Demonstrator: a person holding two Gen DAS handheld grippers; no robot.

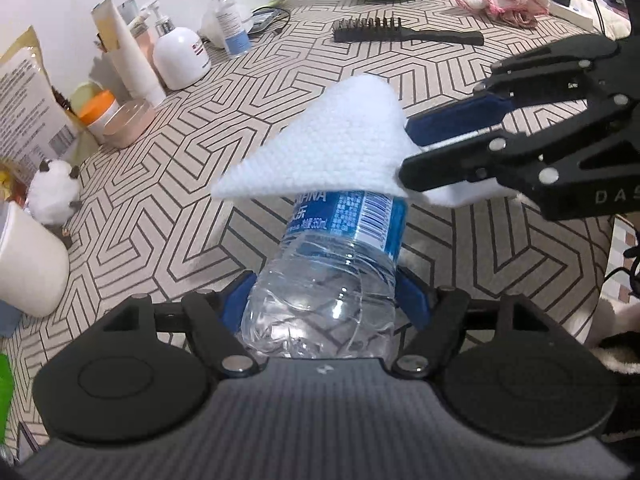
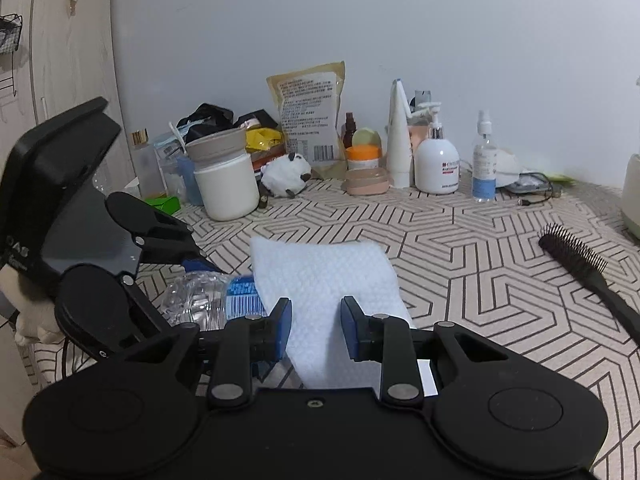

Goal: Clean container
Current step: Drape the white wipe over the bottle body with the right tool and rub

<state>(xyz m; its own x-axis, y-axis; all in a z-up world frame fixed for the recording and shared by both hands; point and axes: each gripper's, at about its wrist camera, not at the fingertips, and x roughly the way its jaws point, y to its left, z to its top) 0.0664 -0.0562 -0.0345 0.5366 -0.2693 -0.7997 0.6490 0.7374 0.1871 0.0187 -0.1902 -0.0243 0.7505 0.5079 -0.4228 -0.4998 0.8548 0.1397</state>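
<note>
Bottle [image 1: 320,276] of clear plastic looks empty and points away from the left gripper [image 1: 320,300], which squeezes its bottom end above the table [image 1: 360,64]. Right gripper [image 2: 316,330] pinches a folded white cloth [image 2: 320,276] lying over the bottle's far end.

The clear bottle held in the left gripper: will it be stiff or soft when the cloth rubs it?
The bottle probably gives: its thin walls look crumpled between the left gripper pads. It seems empty, so likely light. The cloth draped over it looks floppy.
</note>
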